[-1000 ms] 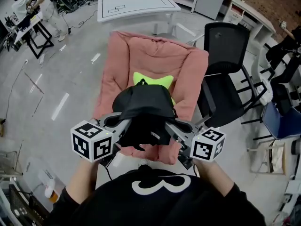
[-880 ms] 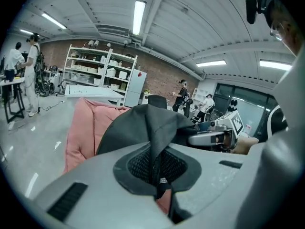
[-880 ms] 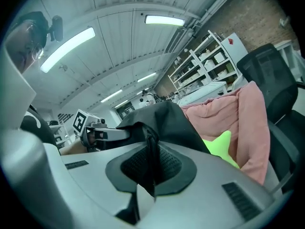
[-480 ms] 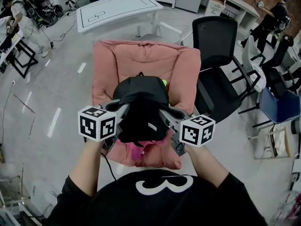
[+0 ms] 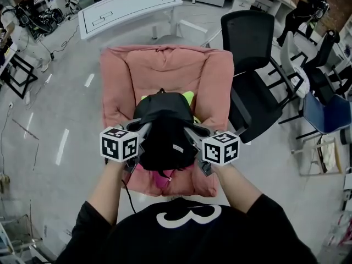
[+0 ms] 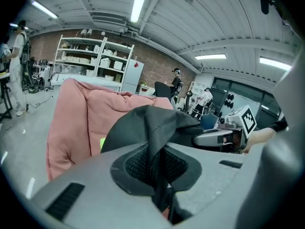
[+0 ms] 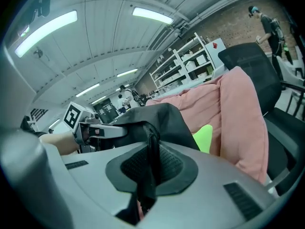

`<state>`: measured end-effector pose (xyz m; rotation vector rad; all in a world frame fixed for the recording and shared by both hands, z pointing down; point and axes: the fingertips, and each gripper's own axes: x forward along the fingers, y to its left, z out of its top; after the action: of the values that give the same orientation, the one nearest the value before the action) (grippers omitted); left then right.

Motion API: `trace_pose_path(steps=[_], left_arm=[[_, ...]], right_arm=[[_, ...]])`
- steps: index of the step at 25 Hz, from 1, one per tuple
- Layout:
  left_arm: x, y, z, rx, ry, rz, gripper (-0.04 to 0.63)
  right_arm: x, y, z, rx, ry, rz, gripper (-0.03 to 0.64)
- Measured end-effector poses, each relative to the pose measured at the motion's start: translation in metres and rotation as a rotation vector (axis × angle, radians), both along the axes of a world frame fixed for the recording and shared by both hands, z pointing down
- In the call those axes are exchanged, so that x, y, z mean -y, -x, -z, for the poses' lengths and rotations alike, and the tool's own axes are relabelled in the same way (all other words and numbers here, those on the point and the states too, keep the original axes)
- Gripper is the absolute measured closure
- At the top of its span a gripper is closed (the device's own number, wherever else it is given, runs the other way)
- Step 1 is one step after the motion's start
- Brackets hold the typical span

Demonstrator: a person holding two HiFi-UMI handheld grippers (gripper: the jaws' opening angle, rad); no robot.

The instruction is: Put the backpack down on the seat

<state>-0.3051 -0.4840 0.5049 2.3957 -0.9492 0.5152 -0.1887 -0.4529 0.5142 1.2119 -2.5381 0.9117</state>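
Grey polished floor (image 5: 60,98) all round, a big workshop room, with strip lights (image 6: 140,1) along a ribbed ceiling and white shelving (image 6: 95,61) against a brick wall. In the middle of the head view sits the pink padded armchair (image 5: 165,67), its back and arms puffed up round the seat. A lime-green cushion (image 5: 188,98) peeks out on that seat, mostly covered from above.

What covers it is the black fabric backpack (image 5: 164,133), hanging over the seat cushion between the two grippers. Whether its bottom touches the seat cannot be told from here.

The left gripper (image 5: 144,129) has its fingers clamped together on a fold of the backpack's black cloth, the fabric pinched right in the mesh pads. The right gripper (image 5: 190,132) does the same on the other side, its fingers tight on a black strap or seam. The two grippers sit near each other, level, one at each side of the bag.

Just beside the armchair's right arm stands a black mesh office chair (image 5: 248,48), crowding that side. Behind the armchair is a white table with black line markings (image 5: 126,7). A blue chair (image 5: 329,114) sits further right, and people work at the room's far edges.
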Motion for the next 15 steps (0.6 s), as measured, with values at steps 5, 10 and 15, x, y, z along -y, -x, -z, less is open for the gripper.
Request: trace_pose_path(steps=[5, 10, 15], left_arm=[[0.008, 0.007, -0.032, 0.002, 0.046, 0.055, 0.577], [0.005, 0.004, -0.043, 0.052, 0.016, 0.085, 0.541], [0.003, 0.014, -0.048, 0.065, 0.006, 0.129, 0.414]], right_arm=[[0.012, 0.005, -0.035, -0.037, 0.033, -0.013, 0.586], [0.017, -0.002, -0.047, -0.053, 0.032, -0.045, 0.584], [0.011, -0.007, -0.042, 0.034, 0.035, -0.083, 0.500]])
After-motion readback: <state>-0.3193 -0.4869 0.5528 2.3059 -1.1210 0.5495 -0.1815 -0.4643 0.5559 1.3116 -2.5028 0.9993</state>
